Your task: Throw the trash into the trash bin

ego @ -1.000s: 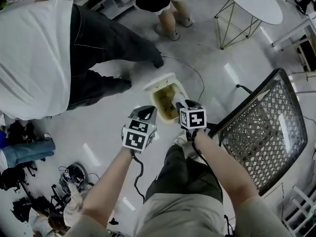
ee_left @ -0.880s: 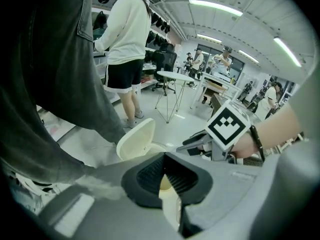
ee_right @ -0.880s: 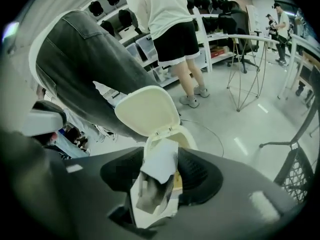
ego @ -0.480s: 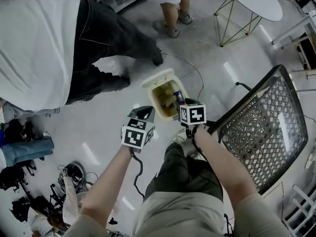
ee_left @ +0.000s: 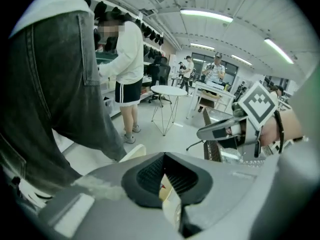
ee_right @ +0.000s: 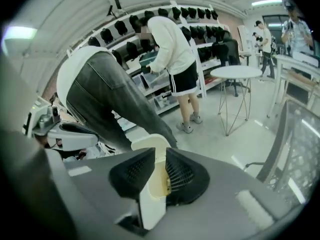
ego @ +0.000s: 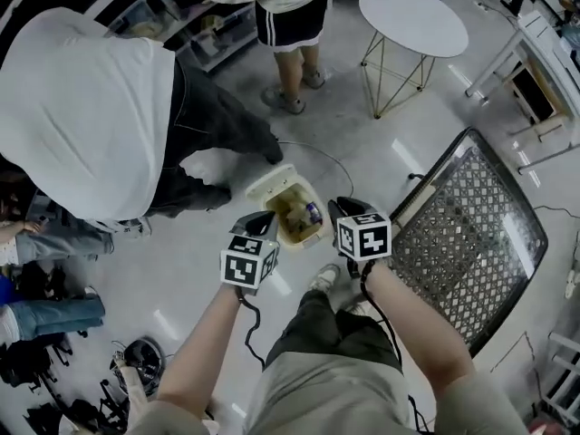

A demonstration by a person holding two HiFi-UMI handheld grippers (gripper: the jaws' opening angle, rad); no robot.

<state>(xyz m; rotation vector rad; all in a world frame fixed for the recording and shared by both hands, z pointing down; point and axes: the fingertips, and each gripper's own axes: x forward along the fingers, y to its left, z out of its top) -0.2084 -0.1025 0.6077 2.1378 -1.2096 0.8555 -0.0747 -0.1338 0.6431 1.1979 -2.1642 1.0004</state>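
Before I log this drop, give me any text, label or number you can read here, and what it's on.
No text can be read in any view.
Trash in the trash bin: coloured label, too small and blurred to read.
Cube on the left gripper and cube on the right gripper: black-and-white square patterns only, no letters or digits.

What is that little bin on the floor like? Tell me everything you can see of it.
The trash bin is small, cream-white and looks like plastic, roughly rectangular with rounded corners. It stands upright on the grey floor, with its lid flipped open on the far side. The inside looks yellowish and holds some trash, including a small dark can-like piece. A thin cable curves over the floor just beyond it.
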